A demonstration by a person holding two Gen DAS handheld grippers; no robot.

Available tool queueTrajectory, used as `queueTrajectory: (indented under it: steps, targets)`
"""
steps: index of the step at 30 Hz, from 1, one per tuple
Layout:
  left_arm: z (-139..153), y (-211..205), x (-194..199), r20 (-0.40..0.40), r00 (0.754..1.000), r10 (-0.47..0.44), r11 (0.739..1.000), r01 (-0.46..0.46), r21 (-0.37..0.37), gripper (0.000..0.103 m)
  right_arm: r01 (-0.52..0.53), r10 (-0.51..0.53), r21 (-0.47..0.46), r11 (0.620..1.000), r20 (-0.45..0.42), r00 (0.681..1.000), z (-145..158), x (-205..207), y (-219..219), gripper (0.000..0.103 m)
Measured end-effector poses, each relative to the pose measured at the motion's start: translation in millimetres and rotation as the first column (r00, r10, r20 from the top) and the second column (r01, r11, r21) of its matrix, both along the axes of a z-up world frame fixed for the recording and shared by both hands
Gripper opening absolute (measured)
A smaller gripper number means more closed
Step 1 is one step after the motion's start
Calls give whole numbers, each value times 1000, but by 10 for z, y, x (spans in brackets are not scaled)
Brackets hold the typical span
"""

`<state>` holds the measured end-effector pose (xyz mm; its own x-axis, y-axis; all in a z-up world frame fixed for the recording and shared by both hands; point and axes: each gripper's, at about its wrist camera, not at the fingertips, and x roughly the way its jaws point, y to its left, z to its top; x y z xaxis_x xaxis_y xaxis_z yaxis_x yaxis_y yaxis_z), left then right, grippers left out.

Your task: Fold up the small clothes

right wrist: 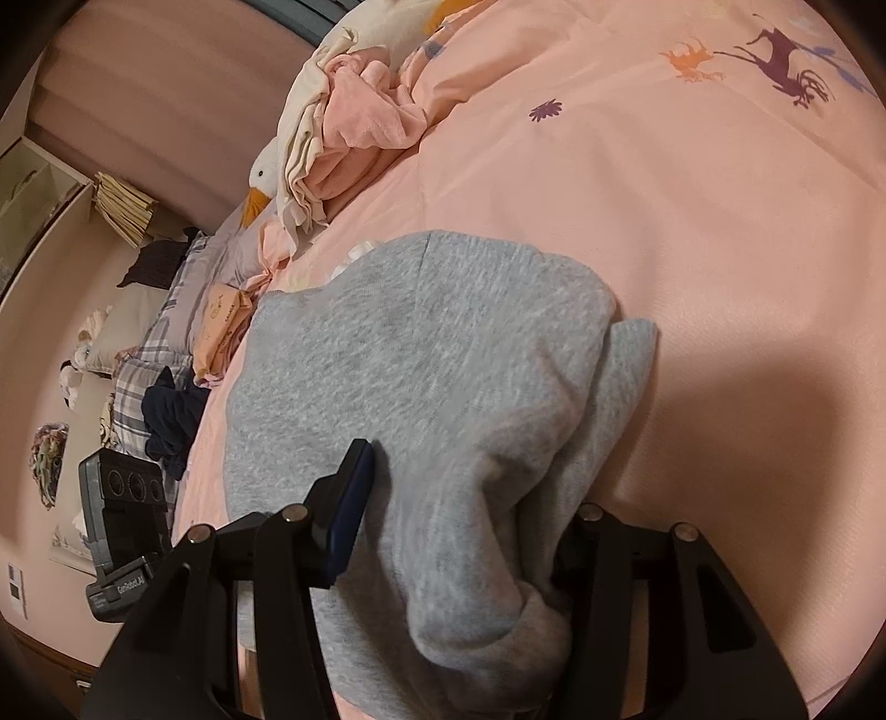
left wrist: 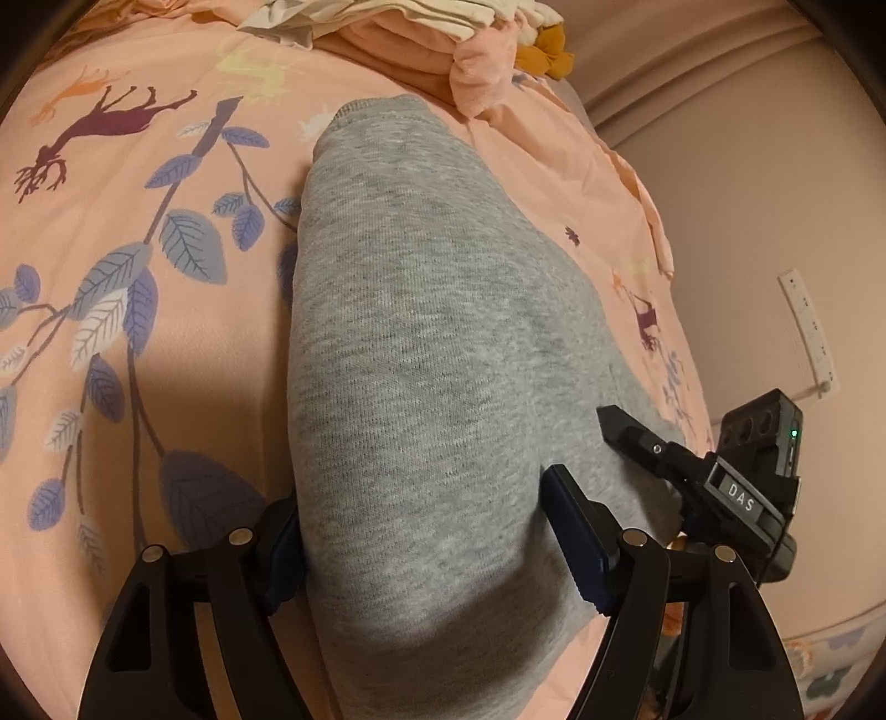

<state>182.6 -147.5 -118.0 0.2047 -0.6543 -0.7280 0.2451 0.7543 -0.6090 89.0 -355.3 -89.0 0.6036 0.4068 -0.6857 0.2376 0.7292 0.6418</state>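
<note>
A grey knit garment [left wrist: 421, 304] lies folded lengthwise on the pink printed bed cover [left wrist: 138, 387], running away from me. My left gripper [left wrist: 423, 498] straddles its near end. The thick fold fills the gap between the jaws, and the blue pads [left wrist: 576, 531] press into its sides. In the right wrist view the same garment [right wrist: 443, 343] bunches up between the fingers of my right gripper [right wrist: 470, 487], whose jaws are closing on the fold. One pad [right wrist: 349, 509] shows and the other is hidden by cloth. One finger of the right gripper [left wrist: 637, 437] rests on the garment's right edge.
A heap of pink and cream clothes [left wrist: 432, 39] lies at the far end of the bed, with a goose plush [right wrist: 260, 183] beside the clothes heap [right wrist: 354, 111]. Plaid pillows [right wrist: 149, 360] and a dark garment [right wrist: 171, 415] lie by the wall. The wall [left wrist: 747, 221] runs close along the bed's right side.
</note>
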Motion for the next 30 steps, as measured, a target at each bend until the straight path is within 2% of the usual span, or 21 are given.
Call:
queueTrajectory:
  steps: [30]
  targets:
    - [-16,-23,9,4,1000,-3,1000,3,14,76,-4,4,-15,1000,-9,1000,0,31,18,51]
